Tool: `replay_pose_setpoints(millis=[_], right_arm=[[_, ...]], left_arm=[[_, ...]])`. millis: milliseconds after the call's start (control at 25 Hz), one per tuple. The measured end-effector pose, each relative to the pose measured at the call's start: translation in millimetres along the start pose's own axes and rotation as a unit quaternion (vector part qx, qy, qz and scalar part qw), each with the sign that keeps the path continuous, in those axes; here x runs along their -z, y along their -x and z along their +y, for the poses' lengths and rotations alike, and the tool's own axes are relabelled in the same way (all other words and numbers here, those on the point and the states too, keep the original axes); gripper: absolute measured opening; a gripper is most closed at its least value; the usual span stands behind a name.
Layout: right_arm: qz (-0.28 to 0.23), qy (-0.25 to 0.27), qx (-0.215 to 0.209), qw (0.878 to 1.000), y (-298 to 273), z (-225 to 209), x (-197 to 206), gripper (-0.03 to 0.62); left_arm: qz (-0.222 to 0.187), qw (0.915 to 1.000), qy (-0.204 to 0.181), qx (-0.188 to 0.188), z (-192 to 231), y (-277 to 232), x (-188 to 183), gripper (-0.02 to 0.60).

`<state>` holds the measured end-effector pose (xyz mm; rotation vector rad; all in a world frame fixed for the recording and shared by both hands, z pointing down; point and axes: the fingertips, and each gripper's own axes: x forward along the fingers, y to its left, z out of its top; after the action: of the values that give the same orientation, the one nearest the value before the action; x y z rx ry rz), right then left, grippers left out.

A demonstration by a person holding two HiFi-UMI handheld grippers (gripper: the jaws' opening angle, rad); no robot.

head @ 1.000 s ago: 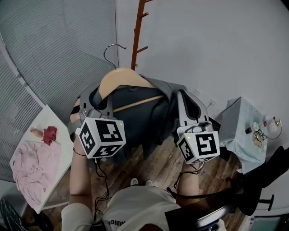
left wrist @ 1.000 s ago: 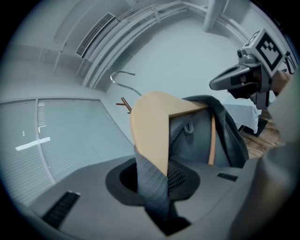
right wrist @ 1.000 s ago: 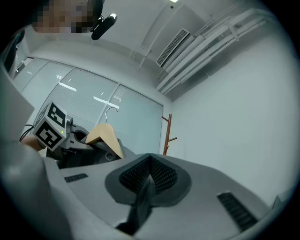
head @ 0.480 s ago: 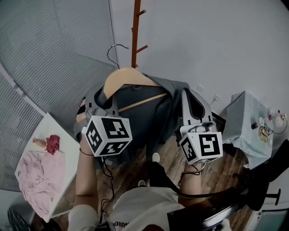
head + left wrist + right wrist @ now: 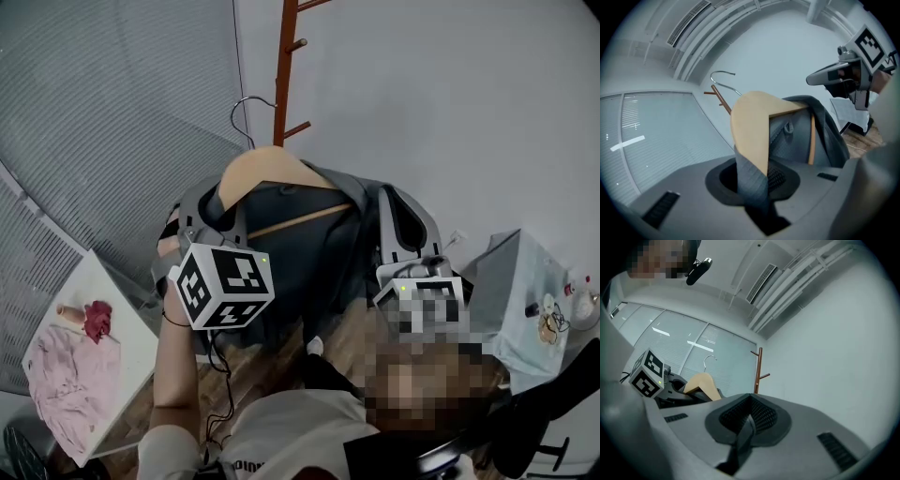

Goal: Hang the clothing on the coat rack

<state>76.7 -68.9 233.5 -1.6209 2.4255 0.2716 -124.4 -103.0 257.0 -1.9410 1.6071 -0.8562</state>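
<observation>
Hanger (image 5: pixel 272 169) and grey jacket (image 5: pixel 305 258) are carried nearer the coat rack (image 5: pixel 284 75) than in the earlier frames. The wire hook (image 5: pixel 253 97) is now just left of the pole near a peg, not on it. Left gripper (image 5: pixel 757 183) jaws partly closed, clamped on the hanger's cloth-covered left shoulder; right gripper (image 5: pixel 743 425) jaws nearly together, pinching a fold of the jacket's right side.

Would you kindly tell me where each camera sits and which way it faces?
Head view: on the head, looking steeply down; left gripper, right gripper, forearm, torso show.
Left gripper view: on the left gripper, facing the wooden hanger; jaws clamp the grey garment.
Right gripper view: on the right gripper, facing the coat rack; jaws pinch garment.
Both gripper views share hanger and rack.
</observation>
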Motion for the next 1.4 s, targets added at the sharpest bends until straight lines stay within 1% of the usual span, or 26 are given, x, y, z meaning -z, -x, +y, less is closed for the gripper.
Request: replay_pose_setpoints(millis=[280,480,640,840,1040,1400], right_arm=[[0.004,0.002,-0.038,0.999,-59,-34,7,0.018],[-0.013,-0.003,-0.055,0.998,-79,-57,3,0.018],[-0.012,-0.004,-0.062,0.998,-93,-67,8,0.018],[-0.012,-0.001,-0.057,0.998,-108,-73,10,0.018],[-0.013,0.003,-0.039,0.999,-122,-83,8,0.018],[-0.015,0.004,-0.013,1.0,-147,-83,18,0.018]], left_arm=[[0.025,0.9995,0.005,-0.019,7,-54,-8,0.077],[0.037,0.9985,0.005,-0.038,13,-76,-19,0.077],[0.048,0.9981,0.007,-0.039,16,-98,-24,0.077],[0.055,0.9979,0.007,-0.033,27,-125,-28,0.077],[0.053,0.9984,0.0,-0.017,34,-152,-34,0.077],[0.058,0.9982,-0.003,0.015,46,-194,-25,0.077]])
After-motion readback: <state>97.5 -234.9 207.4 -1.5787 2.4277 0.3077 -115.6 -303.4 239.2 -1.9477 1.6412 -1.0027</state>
